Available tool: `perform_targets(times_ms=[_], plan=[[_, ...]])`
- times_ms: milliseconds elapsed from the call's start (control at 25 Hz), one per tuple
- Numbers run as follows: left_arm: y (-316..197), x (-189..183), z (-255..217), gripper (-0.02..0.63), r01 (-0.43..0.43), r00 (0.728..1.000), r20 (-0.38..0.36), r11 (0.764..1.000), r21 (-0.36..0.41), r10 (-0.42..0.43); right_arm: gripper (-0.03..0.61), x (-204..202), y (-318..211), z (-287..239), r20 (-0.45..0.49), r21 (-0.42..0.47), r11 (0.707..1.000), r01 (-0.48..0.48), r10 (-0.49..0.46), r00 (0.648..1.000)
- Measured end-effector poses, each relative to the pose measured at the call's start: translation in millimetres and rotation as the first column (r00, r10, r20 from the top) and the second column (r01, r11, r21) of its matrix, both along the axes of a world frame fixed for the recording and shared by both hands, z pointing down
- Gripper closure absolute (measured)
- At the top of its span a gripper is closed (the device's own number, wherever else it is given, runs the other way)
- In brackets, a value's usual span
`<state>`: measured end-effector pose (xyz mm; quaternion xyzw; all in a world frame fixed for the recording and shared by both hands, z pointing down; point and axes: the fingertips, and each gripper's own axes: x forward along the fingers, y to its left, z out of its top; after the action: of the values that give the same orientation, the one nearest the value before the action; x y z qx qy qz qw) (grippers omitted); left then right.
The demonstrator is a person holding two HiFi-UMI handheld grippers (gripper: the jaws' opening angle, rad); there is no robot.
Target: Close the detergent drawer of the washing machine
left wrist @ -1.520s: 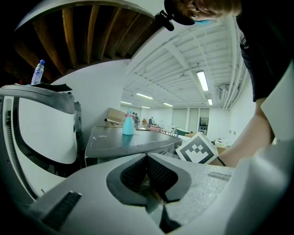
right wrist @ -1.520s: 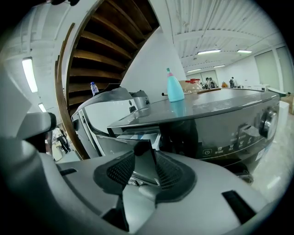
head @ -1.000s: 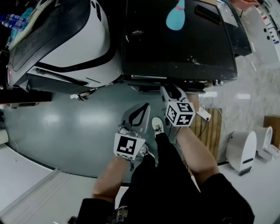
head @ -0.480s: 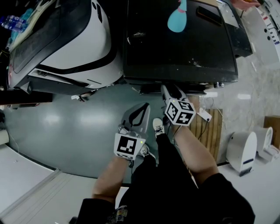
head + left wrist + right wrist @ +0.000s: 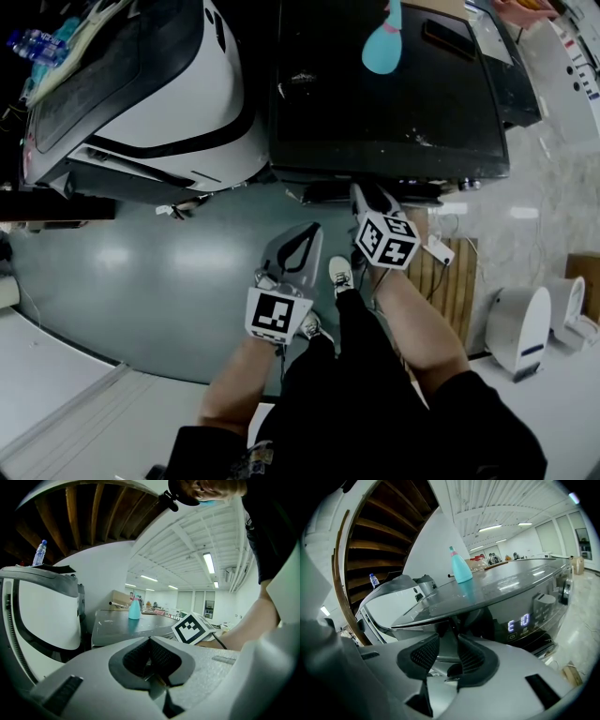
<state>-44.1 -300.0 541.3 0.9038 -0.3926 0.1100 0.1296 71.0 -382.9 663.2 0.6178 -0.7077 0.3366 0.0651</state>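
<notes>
The dark washing machine (image 5: 389,94) fills the top of the head view, with its lit display (image 5: 519,620) on the front panel. Its detergent drawer (image 5: 319,192) shows as a pale strip sticking out a little under the front edge. My right gripper (image 5: 363,194) (image 5: 447,641) is at the machine's front by the drawer. Its jaws are closing with a gap still between the pads, and the grey drawer front (image 5: 447,653) lies just beyond them. My left gripper (image 5: 305,236) (image 5: 150,641) hangs over the floor in front of the machines, shut on nothing.
A white machine (image 5: 141,94) stands left of the dark one. A teal bottle (image 5: 382,42) (image 5: 461,566) stands on the dark machine's top. A wooden pallet (image 5: 448,272) and a small white appliance (image 5: 520,323) sit at the right. The person's legs and shoe (image 5: 337,272) are below the grippers.
</notes>
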Motion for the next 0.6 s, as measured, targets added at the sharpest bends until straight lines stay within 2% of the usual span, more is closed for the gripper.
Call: perform_targets(times_ms=[80, 160, 320, 600], plan=[[3, -3, -4, 0.611, 0.003, 1.0, -0.005, 1.0, 0.001, -0.003, 0.493, 2, 3, -6, -0.01, 0.013, 1.0, -0.002, 0.002, 1.0], [7, -6, -9, 0.611, 0.008, 1.0, -0.018, 1.0, -0.001, -0.008, 0.58, -1, 7, -18, -0.012, 0.043, 0.999, 0.028, -0.027, 1.0], [20, -15, -23, 0.611, 0.026, 0.999, -0.041, 1.0, 0.01, -0.026, 0.58, -20, 19, -58, -0.051, 0.148, 0.98, 0.135, -0.129, 0.99], [56, -41, -60, 0.611, 0.076, 0.996, -0.048, 0.996, 0.049, -0.074, 0.58, -58, 68, -142, -0.126, 0.319, 0.902, 0.29, -0.263, 0.956]])
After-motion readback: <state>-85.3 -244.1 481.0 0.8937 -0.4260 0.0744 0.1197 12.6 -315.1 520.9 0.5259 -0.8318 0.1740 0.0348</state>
